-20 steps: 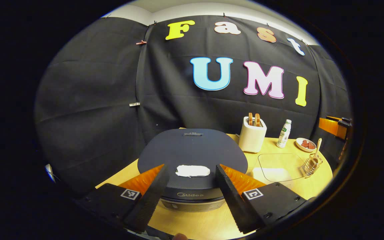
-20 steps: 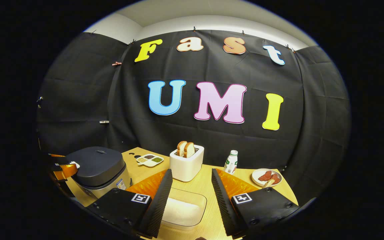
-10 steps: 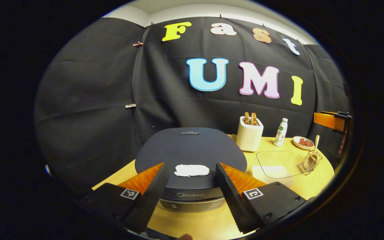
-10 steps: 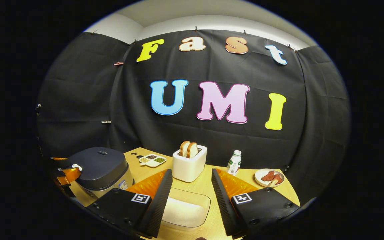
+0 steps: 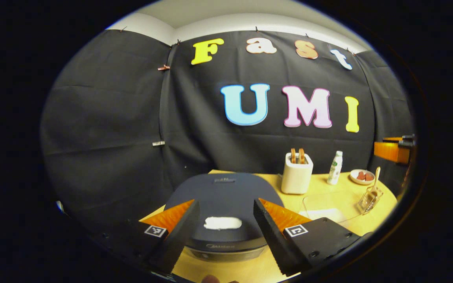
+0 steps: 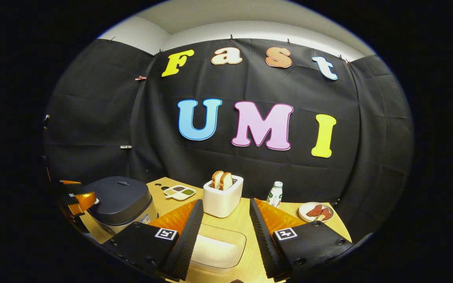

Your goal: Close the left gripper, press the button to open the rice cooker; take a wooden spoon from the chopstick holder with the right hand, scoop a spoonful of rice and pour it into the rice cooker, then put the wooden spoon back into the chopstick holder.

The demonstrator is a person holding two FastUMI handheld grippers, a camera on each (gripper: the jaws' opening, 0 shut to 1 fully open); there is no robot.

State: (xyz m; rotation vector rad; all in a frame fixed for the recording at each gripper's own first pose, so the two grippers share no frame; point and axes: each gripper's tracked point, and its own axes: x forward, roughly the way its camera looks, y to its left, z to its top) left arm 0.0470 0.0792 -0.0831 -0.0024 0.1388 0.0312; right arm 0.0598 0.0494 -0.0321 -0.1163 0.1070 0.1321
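The dark rice cooker (image 5: 222,196) sits closed on the yellow table, with its white button (image 5: 222,223) on the near edge of the lid. My left gripper (image 5: 226,228) hovers open just above and in front of it, fingers either side of the button. The wire chopstick holder (image 5: 369,198) with a wooden spoon (image 5: 375,179) stands at the right. A clear container of rice (image 6: 216,249) lies right in front of my right gripper (image 6: 222,232), which is open and empty. In the right gripper view the cooker (image 6: 119,200) is at the left, with the left gripper (image 6: 75,200) by it.
A white toaster (image 6: 221,200) holding bread slices stands mid-table, a small bottle (image 6: 274,194) to its right and a plate of food (image 6: 315,211) beyond. A divided dish of grains (image 6: 178,192) lies behind the cooker. The right gripper's orange finger (image 5: 391,151) shows at the far right.
The left gripper view has tilted up and pulled back slightly, so the cooker and button sit lower in it. The right gripper has barely shifted. Both stay open.
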